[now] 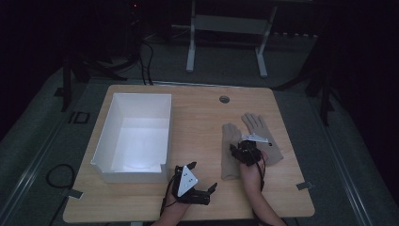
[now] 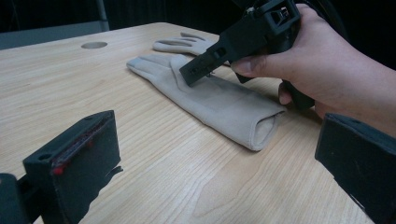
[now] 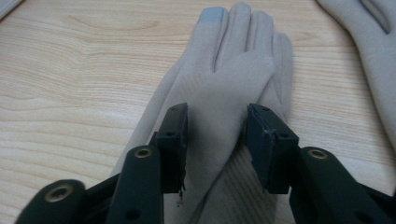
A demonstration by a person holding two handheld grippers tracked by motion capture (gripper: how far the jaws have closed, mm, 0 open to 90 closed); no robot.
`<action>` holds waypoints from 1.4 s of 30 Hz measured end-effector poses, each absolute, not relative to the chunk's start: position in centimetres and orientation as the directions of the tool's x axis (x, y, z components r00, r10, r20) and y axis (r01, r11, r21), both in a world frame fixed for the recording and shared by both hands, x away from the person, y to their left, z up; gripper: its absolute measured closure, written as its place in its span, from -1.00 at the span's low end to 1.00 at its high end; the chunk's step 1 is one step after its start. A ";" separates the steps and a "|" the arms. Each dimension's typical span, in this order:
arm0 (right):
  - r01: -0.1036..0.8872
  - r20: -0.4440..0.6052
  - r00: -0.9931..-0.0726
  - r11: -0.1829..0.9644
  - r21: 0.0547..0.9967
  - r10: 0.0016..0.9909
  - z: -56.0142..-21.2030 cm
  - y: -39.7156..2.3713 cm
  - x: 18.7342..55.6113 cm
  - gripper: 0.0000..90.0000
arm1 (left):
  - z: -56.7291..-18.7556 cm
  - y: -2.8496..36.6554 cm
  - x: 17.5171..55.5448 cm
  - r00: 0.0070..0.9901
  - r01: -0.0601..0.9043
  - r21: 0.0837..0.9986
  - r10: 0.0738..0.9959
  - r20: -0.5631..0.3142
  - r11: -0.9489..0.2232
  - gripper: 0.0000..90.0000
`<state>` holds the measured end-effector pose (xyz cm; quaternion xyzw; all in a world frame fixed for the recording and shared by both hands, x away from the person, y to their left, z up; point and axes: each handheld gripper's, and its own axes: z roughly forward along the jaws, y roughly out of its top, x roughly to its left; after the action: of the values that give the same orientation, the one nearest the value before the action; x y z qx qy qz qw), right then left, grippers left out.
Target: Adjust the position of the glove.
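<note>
Two claws (image 1: 214, 187) (image 3: 215, 140) — right one astride the glove (image 3: 224, 93).

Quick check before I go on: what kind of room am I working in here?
Probably a lab or recording workspace, not a home: a plain wooden desk with a cable hole, dark surroundings, cables on the carpeted floor, and another white-legged table frame behind.

No readable text, label or number anywhere.
</note>
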<state>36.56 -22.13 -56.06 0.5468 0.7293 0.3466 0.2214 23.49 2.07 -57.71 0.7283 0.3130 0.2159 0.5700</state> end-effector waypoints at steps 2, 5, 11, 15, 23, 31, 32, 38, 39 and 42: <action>0.636 0.053 -0.314 0.169 0.753 0.948 -55.9 -22.3 36.6 0.22 | -57.7 2.1 23.5 0.710 0.211 0.966 0.703 -0.044 -0.152 -1.00; 0.622 0.065 -0.335 0.169 0.765 0.940 -55.3 -22.8 36.6 0.22 | -57.7 2.1 23.5 0.711 0.213 0.965 0.701 -0.047 -0.151 -1.00; 0.593 0.061 -0.386 0.197 0.781 0.920 -54.0 -23.6 36.8 0.21 | -57.7 2.1 23.5 0.713 0.213 0.965 0.700 -0.048 -0.151 -1.00; 0.574 0.065 -0.412 0.203 0.793 0.909 -53.2 -24.5 37.1 0.17 | -57.7 2.1 23.5 0.713 0.212 0.965 0.699 -0.047 -0.151 -1.00; 0.526 0.042 -0.462 0.236 0.817 0.886 -51.4 -26.5 38.0 0.08 | -57.7 2.1 23.5 0.715 0.213 0.965 0.698 -0.049 -0.151 -1.00; 0.532 0.020 -0.462 0.259 0.806 0.887 -51.0 -29.3 39.0 0.12 | -57.7 2.1 23.5 0.716 0.214 0.966 0.697 -0.052 -0.148 -1.00; 0.536 0.014 -0.459 0.265 0.802 0.888 -51.1 -30.3 39.3 0.11 | -57.7 2.1 23.5 0.716 0.215 0.965 0.696 -0.053 -0.148 -1.00; 0.550 -0.027 -0.464 0.311 0.775 0.885 -51.6 -33.3 40.1 0.03 | -57.7 2.1 23.5 0.715 0.214 0.966 0.698 -0.052 -0.147 -1.00; 0.552 -0.033 -0.462 0.316 0.771 0.887 -51.7 -33.8 40.2 0.04 | -57.7 2.1 23.5 0.714 0.213 0.966 0.698 -0.050 -0.149 -1.00; 0.558 -0.025 -0.467 0.317 0.767 0.884 -51.8 -34.7 40.5 0.04 | -57.7 2.1 23.5 0.714 0.215 0.965 0.698 -0.052 -0.148 -1.00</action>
<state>40.51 -34.67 -51.75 0.4631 0.7786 0.3566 0.2284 23.52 2.10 -57.71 0.7276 0.3139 0.2109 0.5723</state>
